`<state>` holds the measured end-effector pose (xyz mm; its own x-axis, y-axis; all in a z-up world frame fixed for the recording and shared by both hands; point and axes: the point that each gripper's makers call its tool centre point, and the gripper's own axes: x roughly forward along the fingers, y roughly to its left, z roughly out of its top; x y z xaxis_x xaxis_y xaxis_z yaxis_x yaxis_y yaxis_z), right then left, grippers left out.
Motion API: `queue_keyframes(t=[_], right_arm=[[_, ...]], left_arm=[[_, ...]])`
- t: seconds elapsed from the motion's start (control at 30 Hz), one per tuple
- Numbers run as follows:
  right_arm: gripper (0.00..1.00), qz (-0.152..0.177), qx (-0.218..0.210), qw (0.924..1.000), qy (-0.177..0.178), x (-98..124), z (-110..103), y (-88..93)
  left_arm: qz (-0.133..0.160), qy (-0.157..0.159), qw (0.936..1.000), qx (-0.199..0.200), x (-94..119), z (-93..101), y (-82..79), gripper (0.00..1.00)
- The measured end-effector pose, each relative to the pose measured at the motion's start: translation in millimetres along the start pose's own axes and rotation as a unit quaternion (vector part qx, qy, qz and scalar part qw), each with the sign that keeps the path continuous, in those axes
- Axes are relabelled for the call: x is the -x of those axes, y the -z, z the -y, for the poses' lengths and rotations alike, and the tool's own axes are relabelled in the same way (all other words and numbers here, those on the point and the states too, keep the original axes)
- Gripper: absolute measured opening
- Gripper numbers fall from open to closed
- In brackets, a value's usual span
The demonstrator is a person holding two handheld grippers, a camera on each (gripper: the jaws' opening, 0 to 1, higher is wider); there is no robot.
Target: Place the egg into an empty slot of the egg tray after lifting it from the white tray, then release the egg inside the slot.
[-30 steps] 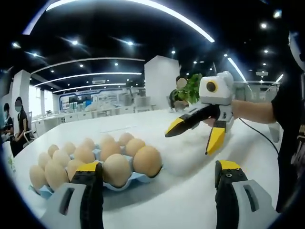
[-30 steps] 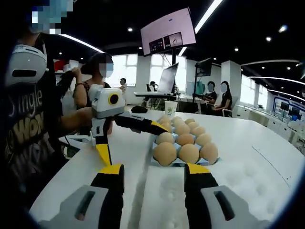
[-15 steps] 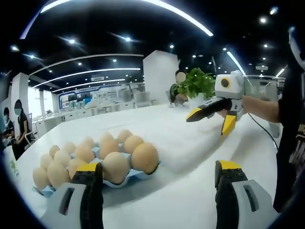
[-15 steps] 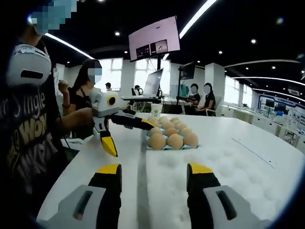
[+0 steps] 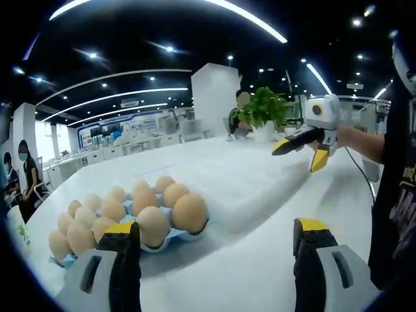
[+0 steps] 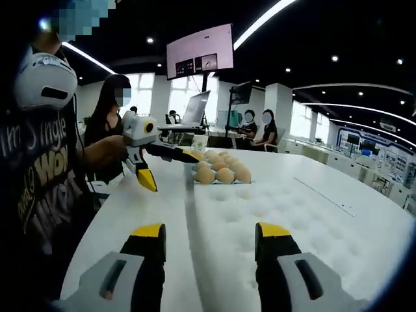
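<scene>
Several upright eggs (image 5: 190, 212) fill the egg tray (image 5: 170, 238), long axes vertical.

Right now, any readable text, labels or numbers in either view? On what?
"WOW": large letters on the person's dark T-shirt, right gripper view.
Line above it on the shirt: partly cut off, looks like "ingle"; not sure.
Wall screen: content too small to read.
Distant wall signage, left gripper view: too blurred to read.

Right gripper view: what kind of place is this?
Probably an open-plan office or demo lab. A wall-mounted display screen hangs overhead, seated people work at desks with an open laptop, and strip ceiling lights run over a long white table.
</scene>
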<state>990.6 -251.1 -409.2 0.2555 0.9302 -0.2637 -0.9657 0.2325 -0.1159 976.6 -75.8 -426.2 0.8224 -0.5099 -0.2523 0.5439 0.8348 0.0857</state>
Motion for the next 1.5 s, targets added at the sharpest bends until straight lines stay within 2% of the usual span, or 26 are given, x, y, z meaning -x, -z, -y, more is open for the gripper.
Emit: queue_keyframes(t=[0.27, 0.37, 0.47, 0.57, 0.63, 0.77, 0.87, 1.0, 1.2, 1.27, 1.33, 1.4, 1.5], right_arm=[[0.68, -0.020, -0.002, 0.9991, 0.036, 28, -4, 13.5], [0.69, -0.018, -0.003, 0.9987, 0.047, 37, -7, 13.1], [0.70, -0.016, -0.010, 0.9980, 0.060, 44, -6, 13.1], [0.71, -0.013, -0.027, 0.9955, 0.090, 57, -2, 13.1], [0.74, -0.025, -0.052, 0.9932, 0.101, 62, -4, 15.7], [0.80, -0.030, -0.059, 0.9919, 0.108, 65, -10, 14.0], [0.85, -0.051, -0.065, 0.9903, 0.112, 64, -18, 17.4], [0.88, -0.073, -0.061, 0.9885, 0.117, 64, -23, 20.4], [0.92, -0.076, -0.069, 0.9839, 0.146, 72, -17, 12.7], [0.92, -0.079, -0.071, 0.9818, 0.158, 75, -15, 10.5], [0.92, -0.090, -0.074, 0.9787, 0.169, 79, -13, 9.9], [0.94, -0.104, -0.073, 0.9754, 0.180, 82, -12, 11.1], [0.96, -0.104, -0.075, 0.9714, 0.200, 85, -8, 8.6]], left_arm=[[-0.007, -0.009, 0.9999, 0.001, 11, 6.9, -6.1, 1.00], [-0.023, -0.015, 0.9996, 0.005, 17, 3.9, -4.8, 1.00], [-0.021, -0.019, 0.9996, -0.001, 22, 1.4, -7.3, 1.00], [-0.022, -0.026, 0.9994, 0.003, 28, -3.9, -10.9, 1.00], [-0.024, -0.030, 0.9992, 0.002, 29, -6.4, -11.2, 1.00], [-0.036, -0.037, 0.9986, 0.014, 32, -12.6, -10.5, 1.00], [-0.035, -0.044, 0.9984, 0.013, 35, -19.3, -12.0, 1.00], [-0.036, -0.058, 0.9976, 0.013, 45, -32.2, -14.4, 1.00], [-0.037, -0.080, 0.9961, 0.013, 71, -67.7, -14.7, 1.00], [-0.035, -0.093, 0.9950, 0.009, 79, -78.9, -15.8, 1.00], [-0.047, -0.112, 0.9926, 0.010, 92, -92.9, -12.2, 1.00], [-0.048, -0.119, 0.9917, 0.009, 99, -99.2, -11.1, 1.00], [-0.054, -0.135, 0.9893, 0.012, 110, -109.4, -7.4, 1.00]])
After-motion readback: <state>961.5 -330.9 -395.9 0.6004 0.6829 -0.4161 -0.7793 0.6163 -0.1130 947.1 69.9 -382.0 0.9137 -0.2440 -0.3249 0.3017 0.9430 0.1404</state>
